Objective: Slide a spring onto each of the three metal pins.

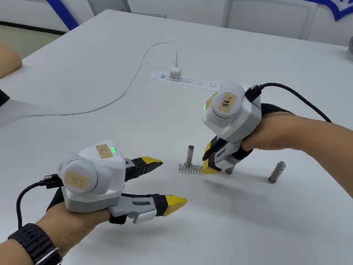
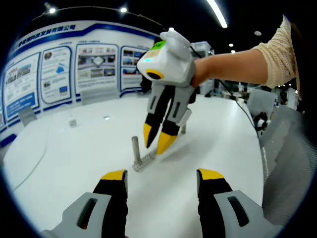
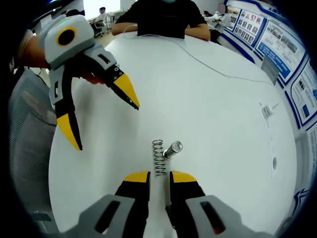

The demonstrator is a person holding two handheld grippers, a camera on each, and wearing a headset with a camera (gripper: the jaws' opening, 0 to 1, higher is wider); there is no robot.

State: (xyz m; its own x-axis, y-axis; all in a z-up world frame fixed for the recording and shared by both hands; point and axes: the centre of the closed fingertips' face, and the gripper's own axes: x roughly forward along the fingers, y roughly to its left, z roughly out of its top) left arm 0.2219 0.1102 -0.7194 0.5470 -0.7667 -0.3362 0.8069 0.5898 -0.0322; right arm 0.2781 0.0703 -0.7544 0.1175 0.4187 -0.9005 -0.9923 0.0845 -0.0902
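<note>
Lying spring (image 1: 190, 167): it is seen flat on the white table (image 1: 265, 232), just beside the foot of the metal pin; nothing is threaded through it.
Metal pin (image 1: 190, 154): it is stood upright on the table, bare, left of the right gripper; in the right gripper view (image 3: 173, 148) it is seen end-on, touching or almost touching the spring (image 3: 158, 156).
Right gripper (image 1: 212, 165): it is pointed steeply down, its yellow tips brought to the spring's right end. The jaws are drawn nearly together, with a narrow gap left between them (image 3: 159, 177); whether the spring's end is pinched cannot be told.
Left gripper (image 1: 165, 183): it is held level at the near left, well apart from the pin. The jaws are spread wide (image 2: 162, 174) and nothing is held between them.
Second spring (image 1: 277, 172): it is seen on the table to the right of the right gripper, apart from it.
Far side: a power strip (image 1: 190, 81) is laid there with a white plug (image 1: 175, 73) in it, and a white cable (image 1: 129, 80) is trailed off to the left.
</note>
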